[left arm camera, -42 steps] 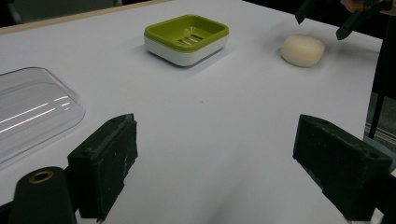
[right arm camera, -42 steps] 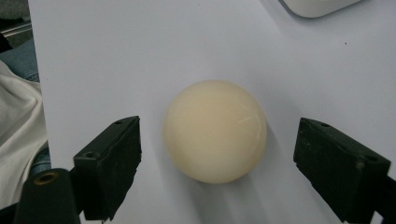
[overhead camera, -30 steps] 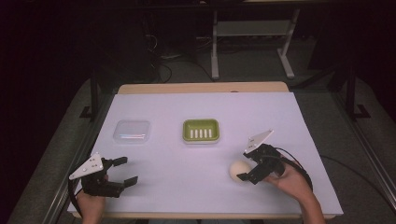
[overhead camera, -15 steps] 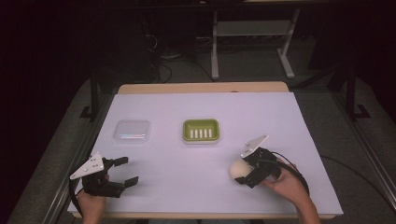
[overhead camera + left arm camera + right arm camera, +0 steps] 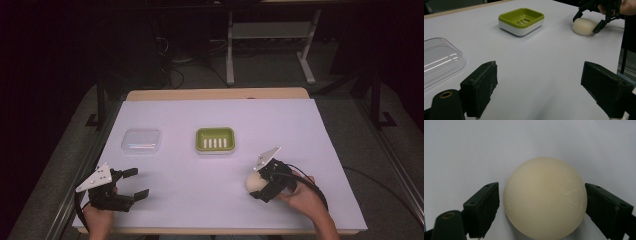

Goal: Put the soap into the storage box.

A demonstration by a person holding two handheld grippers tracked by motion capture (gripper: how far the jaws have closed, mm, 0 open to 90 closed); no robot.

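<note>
Lying on the white counter (image 5: 210, 200) near its front right, the cream oval bar of soap (image 5: 256, 181) sits between the two black fingers of the right gripper (image 5: 261, 186). In the right gripper view the soap (image 5: 545, 197) fills the gap: the right-hand finger (image 5: 607, 210) appears to touch its side, while the left-hand finger (image 5: 482, 207) stands just beside it with a thin strip of counter showing between. The fingers are apart and not yet pressed on both sides of the bar. The left gripper view shows the same soap (image 5: 584, 26) resting flat on the counter with the right gripper's fingers straddling it from above.

The left gripper (image 5: 131, 184) sits at the front left of the counter, well apart from the soap, its fingers spread wide with nothing between them. A green rectangular soap dish with a white base (image 5: 215, 139) stands near the counter's middle, and a clear plastic lid (image 5: 141, 140) lies to its left.
</note>
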